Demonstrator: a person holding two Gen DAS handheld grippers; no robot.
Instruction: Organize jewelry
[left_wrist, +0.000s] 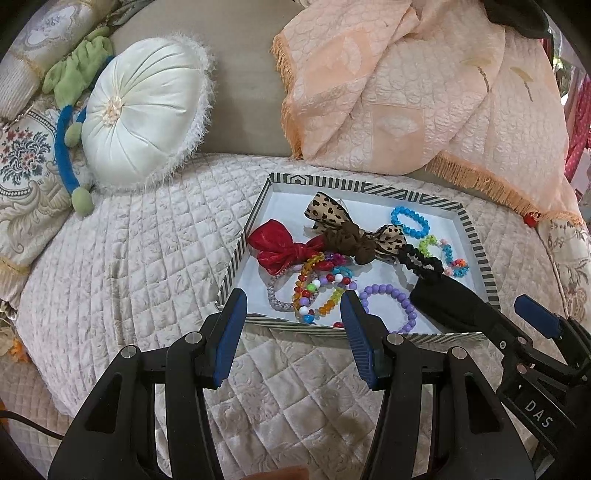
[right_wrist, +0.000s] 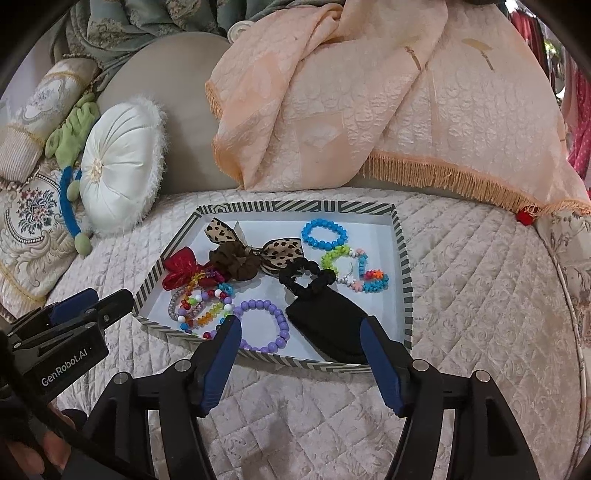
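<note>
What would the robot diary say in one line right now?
left gripper: open, empty | right gripper: open, empty | striped tray: purple bead bracelet, red bow, black pouch inside
</note>
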